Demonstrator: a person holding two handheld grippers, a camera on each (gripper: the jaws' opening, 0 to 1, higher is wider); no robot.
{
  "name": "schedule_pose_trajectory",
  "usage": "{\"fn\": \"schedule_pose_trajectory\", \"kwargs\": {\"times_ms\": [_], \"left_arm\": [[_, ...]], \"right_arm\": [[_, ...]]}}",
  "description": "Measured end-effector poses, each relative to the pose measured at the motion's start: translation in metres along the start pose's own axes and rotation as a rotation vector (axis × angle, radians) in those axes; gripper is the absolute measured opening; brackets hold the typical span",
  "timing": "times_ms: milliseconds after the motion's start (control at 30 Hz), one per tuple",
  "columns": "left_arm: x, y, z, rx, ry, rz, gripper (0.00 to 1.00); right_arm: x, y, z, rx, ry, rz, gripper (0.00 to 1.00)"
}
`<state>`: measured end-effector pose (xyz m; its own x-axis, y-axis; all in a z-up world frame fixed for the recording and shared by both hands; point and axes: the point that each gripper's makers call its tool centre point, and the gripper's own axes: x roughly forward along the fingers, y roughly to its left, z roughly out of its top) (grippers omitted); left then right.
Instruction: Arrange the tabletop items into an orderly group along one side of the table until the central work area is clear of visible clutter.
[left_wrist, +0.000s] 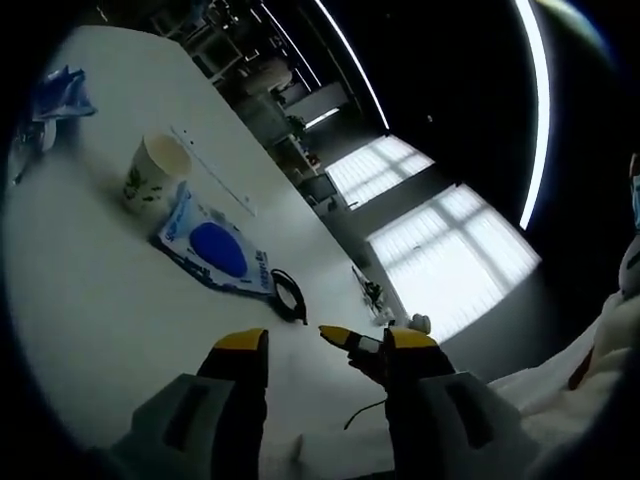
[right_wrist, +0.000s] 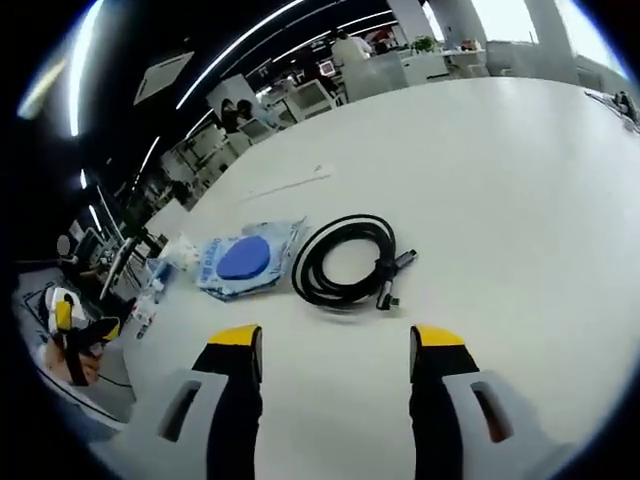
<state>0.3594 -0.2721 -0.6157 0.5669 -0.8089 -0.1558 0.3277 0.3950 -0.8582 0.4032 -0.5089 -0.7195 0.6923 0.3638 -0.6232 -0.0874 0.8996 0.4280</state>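
Observation:
On the white table stand a paper cup, a flat blue-and-white packet next to it, and a black cable past the packet. My left gripper is open above the table, short of the cable, nothing between its jaws. A yellow-tipped jaw of the other gripper shows just beyond it. In the right gripper view the coiled black cable lies straight ahead with the blue packet to its left. My right gripper is open, a little short of the coil.
A blue-and-white wrapper lies at the table's far corner. A thin clear strip lies beyond the packet. Small white items crowd the table's left edge. The left gripper hangs off that edge. Wide bare table spreads right.

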Motion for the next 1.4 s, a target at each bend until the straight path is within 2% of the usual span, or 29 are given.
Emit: {"fn": "schedule_pose_trajectory", "kwargs": {"times_ms": [300, 667, 767, 900, 1400], "left_arm": [[0.005, 0.002, -0.005, 0.003, 0.027, 0.000, 0.48], [0.006, 0.002, 0.003, 0.021, 0.029, 0.002, 0.49], [0.004, 0.003, 0.007, 0.032, 0.020, 0.010, 0.50], [0.000, 0.008, 0.010, 0.046, 0.013, 0.028, 0.51], [-0.007, 0.018, 0.015, 0.061, -0.004, 0.065, 0.51]], "right_arm": [[-0.032, 0.014, -0.012, -0.007, 0.010, -0.002, 0.64], [-0.061, 0.029, -0.030, 0.090, -0.036, -0.017, 0.64], [-0.065, 0.033, -0.034, 0.108, -0.042, -0.016, 0.64], [-0.067, 0.035, -0.036, 0.087, -0.039, -0.023, 0.64], [-0.070, 0.027, -0.051, 0.115, -0.016, -0.032, 0.62]]}}
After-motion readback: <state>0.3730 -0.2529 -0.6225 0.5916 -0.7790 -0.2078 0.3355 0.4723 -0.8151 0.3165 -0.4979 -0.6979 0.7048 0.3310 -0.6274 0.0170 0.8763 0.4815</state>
